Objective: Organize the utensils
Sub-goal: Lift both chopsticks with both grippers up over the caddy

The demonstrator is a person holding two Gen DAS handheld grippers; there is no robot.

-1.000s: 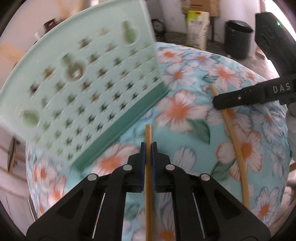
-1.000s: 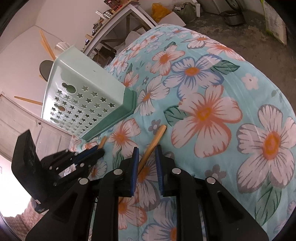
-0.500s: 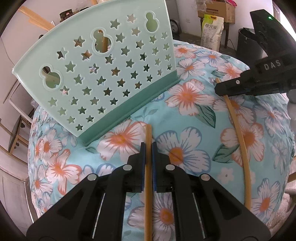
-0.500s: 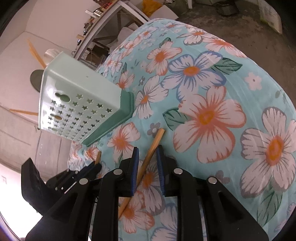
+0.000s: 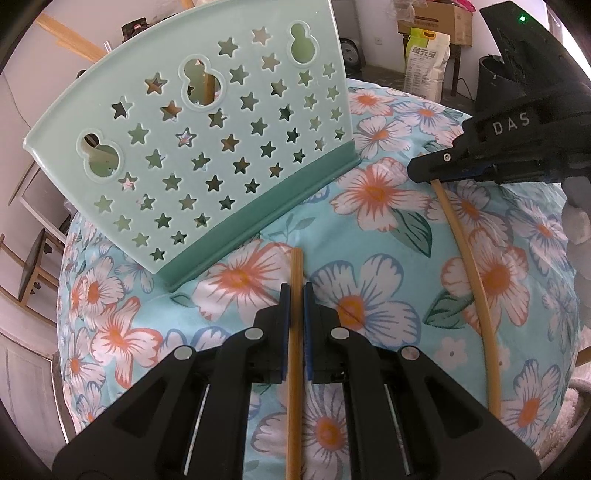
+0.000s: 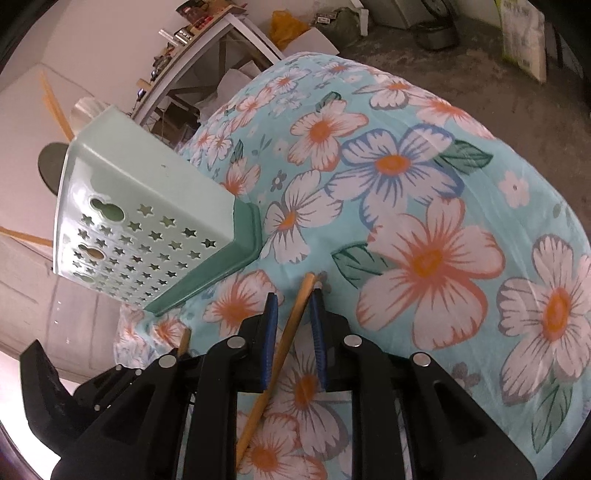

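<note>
Here the green star-holed holder (image 5: 207, 155) stood on the floral cloth (image 5: 388, 258), its contents mostly hidden. "DAS" marked the right gripper (image 5: 424, 173), jaws closing around one chopstick (image 5: 476, 295); the left gripper (image 5: 296, 295) clamped another chopstick (image 5: 295, 369).

A light blue cloth printed with orange and white flowers (image 5: 373, 236) is seen draped over the table. Behind it, a cardboard box (image 5: 436, 16), a yellow-green printed bag (image 5: 426, 62) and a black bin (image 5: 491, 79) are shown. A white-framed shelf (image 6: 218, 48) stands beside a yellow bag (image 6: 286, 27).
</note>
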